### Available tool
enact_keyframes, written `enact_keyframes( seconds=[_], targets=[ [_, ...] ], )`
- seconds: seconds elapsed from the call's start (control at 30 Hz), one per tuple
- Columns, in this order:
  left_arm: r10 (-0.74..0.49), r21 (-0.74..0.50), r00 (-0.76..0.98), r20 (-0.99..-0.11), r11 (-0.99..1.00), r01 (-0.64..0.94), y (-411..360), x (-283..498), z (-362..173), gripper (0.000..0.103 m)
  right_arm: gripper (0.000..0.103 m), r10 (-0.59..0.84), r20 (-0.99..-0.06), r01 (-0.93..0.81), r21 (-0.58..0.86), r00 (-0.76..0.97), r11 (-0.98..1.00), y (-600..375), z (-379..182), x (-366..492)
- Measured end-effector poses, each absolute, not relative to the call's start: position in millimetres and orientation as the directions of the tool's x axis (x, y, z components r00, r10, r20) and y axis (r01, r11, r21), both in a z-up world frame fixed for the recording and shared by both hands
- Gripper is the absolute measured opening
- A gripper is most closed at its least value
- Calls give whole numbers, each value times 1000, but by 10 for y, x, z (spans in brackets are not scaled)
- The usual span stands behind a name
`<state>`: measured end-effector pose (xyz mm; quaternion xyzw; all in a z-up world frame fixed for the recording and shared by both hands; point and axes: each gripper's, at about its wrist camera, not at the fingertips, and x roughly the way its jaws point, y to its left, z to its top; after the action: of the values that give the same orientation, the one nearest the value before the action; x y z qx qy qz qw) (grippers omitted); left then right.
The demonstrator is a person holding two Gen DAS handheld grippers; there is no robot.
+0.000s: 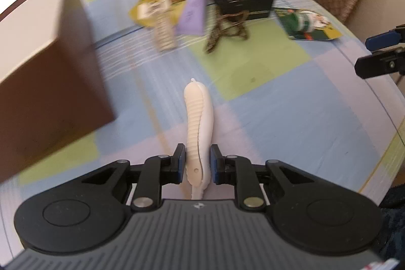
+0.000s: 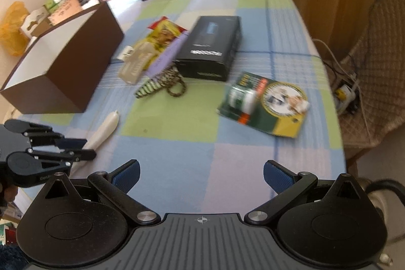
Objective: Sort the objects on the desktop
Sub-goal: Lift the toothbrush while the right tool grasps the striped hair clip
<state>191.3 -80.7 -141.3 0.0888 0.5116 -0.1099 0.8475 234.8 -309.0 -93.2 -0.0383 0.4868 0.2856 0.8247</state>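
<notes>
The left gripper (image 1: 198,163) has its fingers pinching a white ribbed folding knife (image 1: 198,118); the right gripper (image 2: 201,175) hangs with fingers spread over the desk (image 2: 227,156).

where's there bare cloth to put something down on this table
Bare: the near stretch in front of the right gripper, between the white tool and the green card pack. Crowded: beside the brown box, around the black box.

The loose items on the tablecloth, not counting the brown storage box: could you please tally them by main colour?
White or cream: 2, the white ribbed tool and the cream comb-like piece
Yellow: 1, the snack packet
Purple: 1, the tube
Black: 1, the black box
Green: 2, the carded pack and the braided cord
Total: 7
</notes>
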Motion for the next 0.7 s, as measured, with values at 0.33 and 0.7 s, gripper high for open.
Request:
enact_keyframes(
  seconds=[0.33,0.7],
  targets=[
    [46,55,461,-886,998,6,-83,1509,-1304,16,94,517,-760,-559,248,394,791,-2630,-962,2518],
    [153,61,474,-867,977,-204,511,1279,-1168,16,47,507,-762,-402,350,403,846,-2328,-1084,3171]
  ],
)
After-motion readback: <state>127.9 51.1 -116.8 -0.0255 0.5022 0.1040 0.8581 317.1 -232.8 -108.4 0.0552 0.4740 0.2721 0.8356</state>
